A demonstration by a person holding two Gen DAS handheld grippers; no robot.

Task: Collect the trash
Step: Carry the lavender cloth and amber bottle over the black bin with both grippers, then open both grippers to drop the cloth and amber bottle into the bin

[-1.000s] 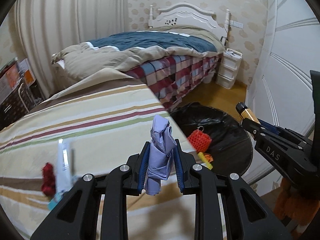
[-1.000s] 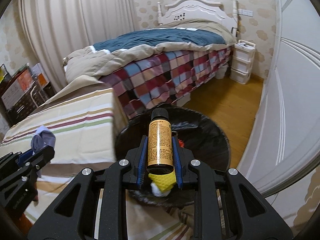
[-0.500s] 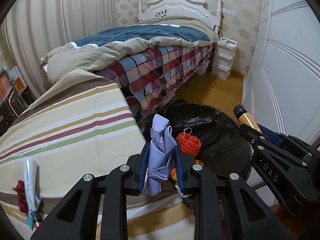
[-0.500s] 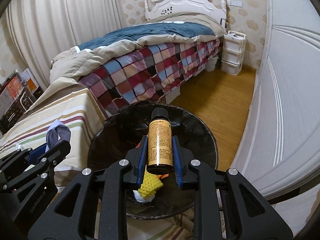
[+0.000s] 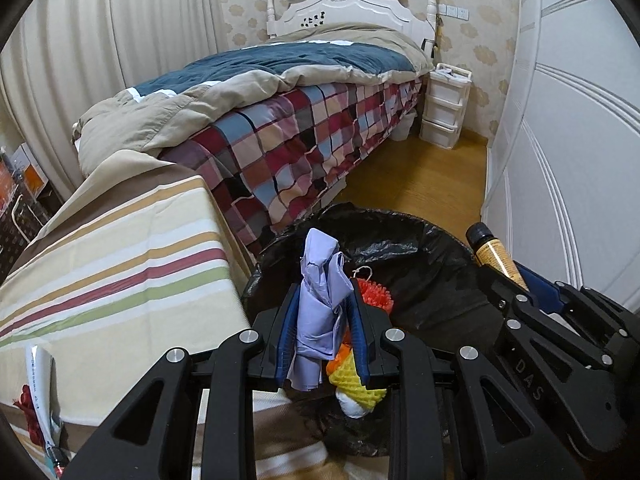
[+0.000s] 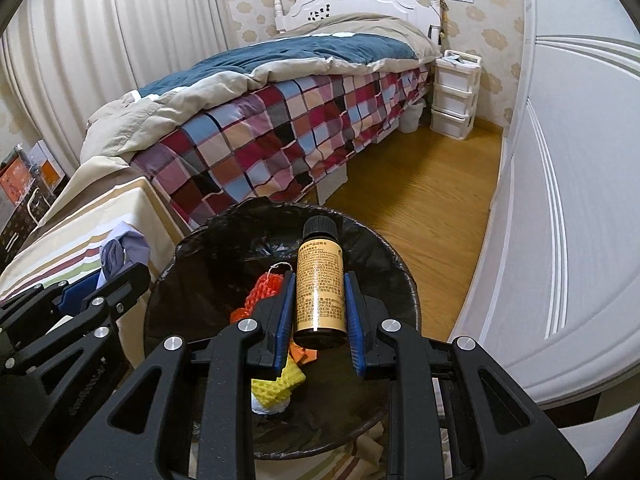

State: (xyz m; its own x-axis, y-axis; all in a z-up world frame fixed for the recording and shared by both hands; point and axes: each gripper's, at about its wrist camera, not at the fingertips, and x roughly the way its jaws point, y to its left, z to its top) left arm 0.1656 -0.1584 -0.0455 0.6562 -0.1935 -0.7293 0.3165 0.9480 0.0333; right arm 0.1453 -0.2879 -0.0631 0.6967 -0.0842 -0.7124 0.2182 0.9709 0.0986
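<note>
I am bringing both hands off the striped table (image 5: 120,248) and over the bin (image 6: 192,264). My left gripper (image 5: 325,334) is pinching the lilac cloth (image 5: 320,300), now hanging above the bin's near edge. My right gripper (image 6: 319,314) is clamping the brown bottle (image 6: 320,284) over its middle. Both pieces are looking ready to drop.

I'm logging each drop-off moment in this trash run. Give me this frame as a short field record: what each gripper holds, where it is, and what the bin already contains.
left gripper: shut on lilac cloth wad, at the bin's near rim
right gripper: shut on brown bottle, above the bin opening
bin: black-lined, open
bin contents: red mesh piece, yellow foam piece
left behind on striped cover: white tube
</note>
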